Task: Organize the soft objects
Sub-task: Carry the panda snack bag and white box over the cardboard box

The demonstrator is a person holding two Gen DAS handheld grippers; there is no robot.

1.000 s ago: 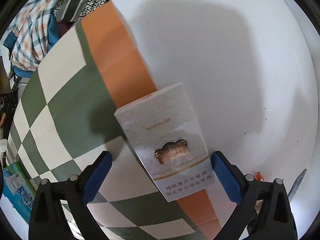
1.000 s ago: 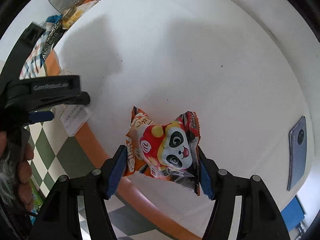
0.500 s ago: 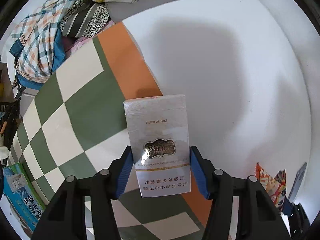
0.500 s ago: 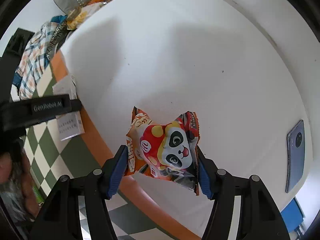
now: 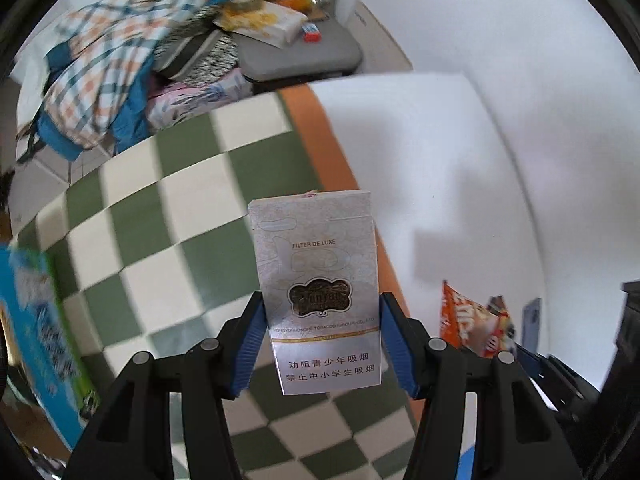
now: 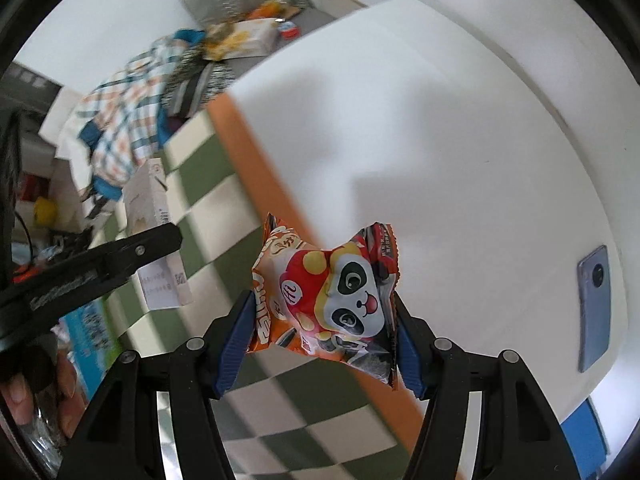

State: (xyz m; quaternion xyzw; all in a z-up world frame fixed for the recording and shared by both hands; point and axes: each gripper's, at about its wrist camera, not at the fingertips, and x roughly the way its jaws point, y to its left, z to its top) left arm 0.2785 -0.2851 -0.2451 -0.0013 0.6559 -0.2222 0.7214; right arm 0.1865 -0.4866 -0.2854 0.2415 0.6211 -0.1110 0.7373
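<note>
My left gripper (image 5: 320, 344) is shut on a silver-white cigarette pack (image 5: 316, 280) and holds it upright in the air over the green-and-white checkered cloth (image 5: 168, 216). My right gripper (image 6: 324, 340) is shut on an orange snack bag with a panda face (image 6: 328, 292), held above the orange border of the cloth. The pack and the left gripper show at the left of the right wrist view (image 6: 156, 240). The snack bag shows at the right of the left wrist view (image 5: 472, 324).
The white tabletop (image 6: 460, 140) carries a blue-grey phone (image 6: 596, 308) at the right. Plaid clothes (image 5: 100, 76) and a grey chair with bottles and packets (image 5: 296, 40) lie beyond the table. A blue-green box (image 5: 40, 332) sits at the left.
My left gripper closed on the cigarette pack and lifted it off the cloth. Both grippers have tilted up and drawn back towards the checkered cloth, with the snack bag still held.
</note>
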